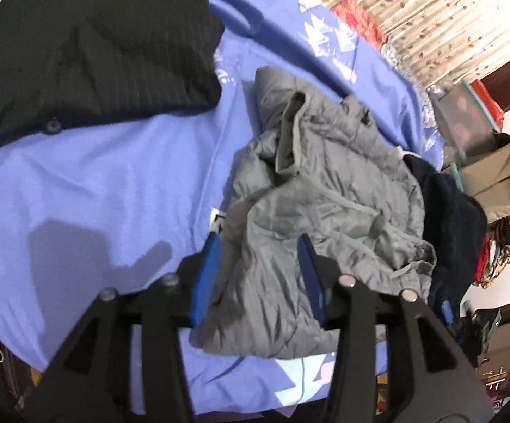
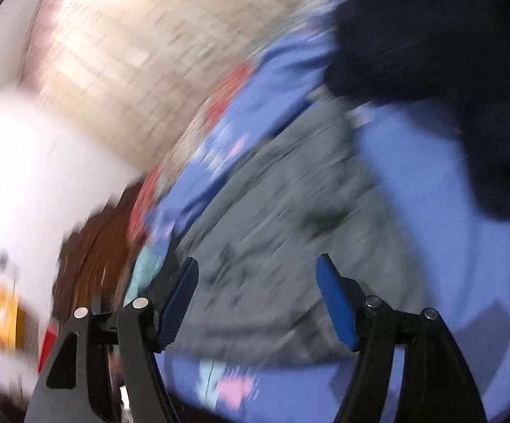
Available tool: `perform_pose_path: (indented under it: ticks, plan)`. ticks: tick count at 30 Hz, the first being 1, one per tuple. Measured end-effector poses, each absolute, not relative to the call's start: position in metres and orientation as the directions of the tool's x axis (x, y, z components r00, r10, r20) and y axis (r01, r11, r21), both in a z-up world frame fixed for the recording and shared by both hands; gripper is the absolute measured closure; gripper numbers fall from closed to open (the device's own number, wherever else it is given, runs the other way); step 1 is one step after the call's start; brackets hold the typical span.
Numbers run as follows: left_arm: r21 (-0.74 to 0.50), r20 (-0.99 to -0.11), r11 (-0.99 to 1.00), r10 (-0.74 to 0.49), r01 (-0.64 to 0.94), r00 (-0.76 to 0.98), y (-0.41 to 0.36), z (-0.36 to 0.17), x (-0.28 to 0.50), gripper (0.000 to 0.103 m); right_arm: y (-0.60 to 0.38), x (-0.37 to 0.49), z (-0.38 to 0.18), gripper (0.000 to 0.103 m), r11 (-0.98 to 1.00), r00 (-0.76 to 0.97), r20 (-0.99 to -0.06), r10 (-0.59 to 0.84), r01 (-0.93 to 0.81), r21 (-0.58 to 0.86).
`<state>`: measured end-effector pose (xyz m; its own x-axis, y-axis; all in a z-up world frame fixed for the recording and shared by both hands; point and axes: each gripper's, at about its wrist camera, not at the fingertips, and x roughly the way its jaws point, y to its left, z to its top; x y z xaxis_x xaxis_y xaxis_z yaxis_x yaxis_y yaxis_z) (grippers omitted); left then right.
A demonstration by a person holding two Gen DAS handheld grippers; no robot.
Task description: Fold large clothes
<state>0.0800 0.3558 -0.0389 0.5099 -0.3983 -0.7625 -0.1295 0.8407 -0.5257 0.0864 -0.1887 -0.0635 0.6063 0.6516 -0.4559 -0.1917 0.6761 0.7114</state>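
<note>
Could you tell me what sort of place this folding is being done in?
Most likely a bedroom in a home. The clothes lie on a bed with a blue floral bedsheet, a patterned curtain hangs behind it, and boxes and bags of belongings crowd the floor beside the bed.

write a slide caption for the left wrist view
Open left gripper above a crumpled grey jacket on a blue bedsheet.
</note>
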Motion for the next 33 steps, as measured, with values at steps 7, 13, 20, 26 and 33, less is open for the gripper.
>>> perform_pose_path:
  ticks: [7, 13, 20, 26, 33]
  plan:
    - [-0.465, -0.77, 0.885, -0.409, 0.008, 0.49, 0.309, -0.035, 0.065, 0.06, -0.071, 0.132, -0.054, 0.016, 0.799, 0.487, -0.637, 0.598, -0.422, 0.427]
    - [-0.238, -0.883, 0.969, -0.245, 0.068, 0.402, 0.267, -0.08, 0.06, 0.059, -0.002, 0.164, -0.102, 0.016, 0.79, 0.279, -0.824, 0.493, -0.54, 0.29]
    - [-0.21, -0.908, 0.975, -0.22, 0.068, 0.357, 0.264, -0.095, 0.06, 0.06, -0.007, 0.158, -0.086, 0.074, 0.804, 0.358, -0.807, 0.469, -0.552, 0.222]
    - [-0.251, -0.89, 0.968, -0.243, 0.03, 0.387, 0.268, -0.085, 0.068, 0.06, -0.008, 0.194, -0.073, 0.074, 0.846, 0.495, -0.717, 0.491, -0.466, 0.258]
    - [-0.176, -0.92, 0.984, -0.162, -0.005, 0.356, 0.269, -0.092, 0.094, 0.059, 0.011, 0.209, -0.128, 0.061, 0.878, 0.439, -0.8, 0.41, -0.428, 0.215]
